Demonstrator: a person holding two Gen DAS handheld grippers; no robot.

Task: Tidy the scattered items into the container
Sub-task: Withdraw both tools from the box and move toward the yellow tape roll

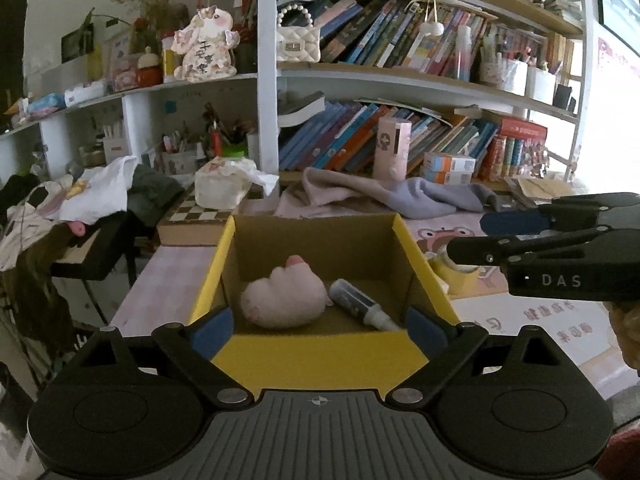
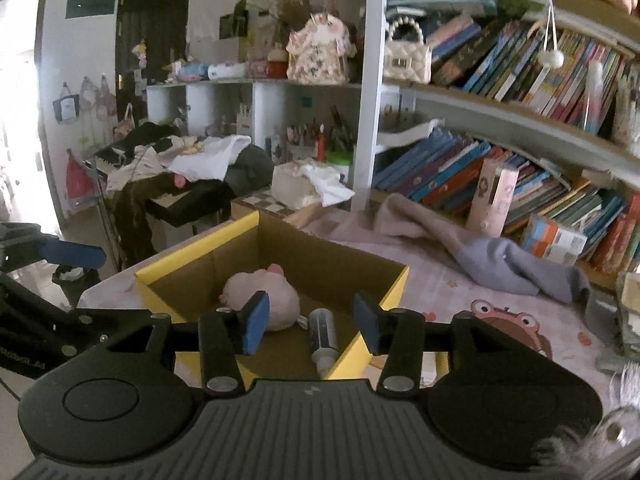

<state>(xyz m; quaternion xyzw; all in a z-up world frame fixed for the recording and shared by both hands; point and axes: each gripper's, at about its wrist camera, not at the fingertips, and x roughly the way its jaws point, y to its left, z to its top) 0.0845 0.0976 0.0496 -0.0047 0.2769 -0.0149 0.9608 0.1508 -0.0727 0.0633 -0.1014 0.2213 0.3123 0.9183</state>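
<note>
From the left wrist, the cardboard box (image 1: 316, 280), brown inside with yellow flaps, sits near the left edge of the bench (image 1: 168, 284), and the left gripper (image 1: 318, 330) hangs over its near flap with jaws spread wide and nothing between them. In the box lie a pink plush toy (image 1: 286, 300) on the left and a syringe (image 1: 362, 302) on the right, touching or just beside the toy; the syringe's long axis runs slantwise, its pale tip toward the near right corner of the box and its dark end toward the back. The right gripper (image 1: 466, 236) reaches in from the right, above the bench just beside the box. From the right wrist, the right gripper (image 2: 312, 320) hovers over the box's (image 2: 340, 268) near corner, its jaws partly apart and holding nothing. The plush toy (image 2: 276, 300) rests against the syringe (image 2: 323, 336), whose pale tip points toward that near corner. The left gripper (image 2: 72, 254) shows at the left edge.
</note>
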